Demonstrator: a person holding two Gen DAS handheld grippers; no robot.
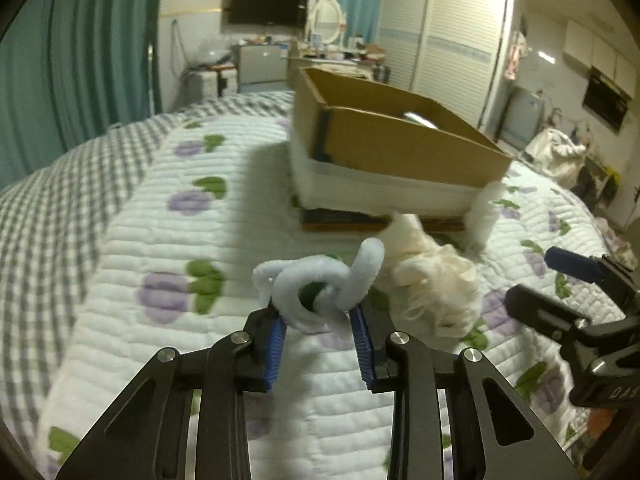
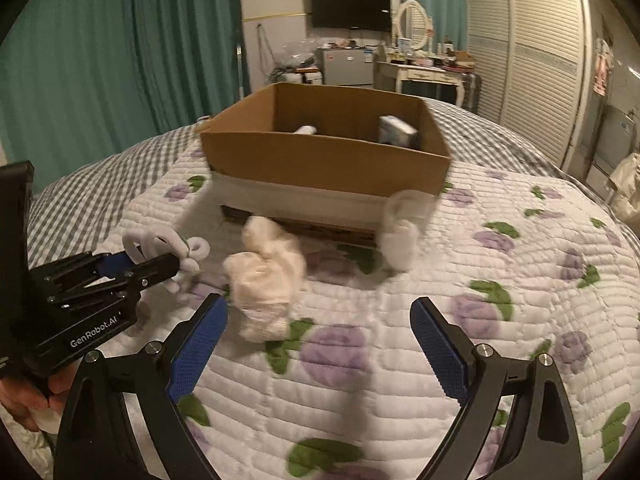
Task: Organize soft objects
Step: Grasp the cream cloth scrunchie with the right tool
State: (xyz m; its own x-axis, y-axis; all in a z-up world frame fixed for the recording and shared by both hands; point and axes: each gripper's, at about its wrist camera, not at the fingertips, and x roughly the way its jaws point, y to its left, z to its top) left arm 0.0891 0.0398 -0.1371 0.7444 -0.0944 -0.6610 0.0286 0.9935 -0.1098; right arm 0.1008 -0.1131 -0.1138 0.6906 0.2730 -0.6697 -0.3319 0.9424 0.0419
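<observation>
On the quilted bed, left wrist view: left gripper [image 1: 318, 316] at 6 o'clock, two blue pads clamped on one white fuzzy looped toy [image 1: 320, 284] with a bit of green in its middle. One cream fluffy toy [image 1: 436, 280] lies just beside it at 3 o'clock. One more white fluffy piece [image 1: 486, 208] sits at the near right corner of one cardboard box [image 1: 400, 148], at 1 o'clock. Box stands on a white layer over a dark flat base; one pale item shows inside it, too small to tell. Right gripper [image 1: 560, 280] enters at 3 o'clock, one blue pad tip visible.

Right wrist view: right gripper [image 2: 320, 344] at 6 o'clock, two blue pads spread wide, nothing but quilt [image 2: 400, 360] between them. Cream fluffy toy [image 2: 264, 276] at 11 o'clock, just past the left pad, not touched. Left gripper [image 2: 168, 264] at 9 o'clock, closed on the white fuzzy looped toy [image 2: 160, 244]; part of a hand [image 2: 24, 400] behind it at 8 o'clock. White fluffy piece [image 2: 404, 228] at 1 o'clock, touching the box's base. Cardboard box [image 2: 328, 160] at 12 o'clock, two items inside: one white roll end, one grey-white packet. Total soft things on the quilt: three.
</observation>
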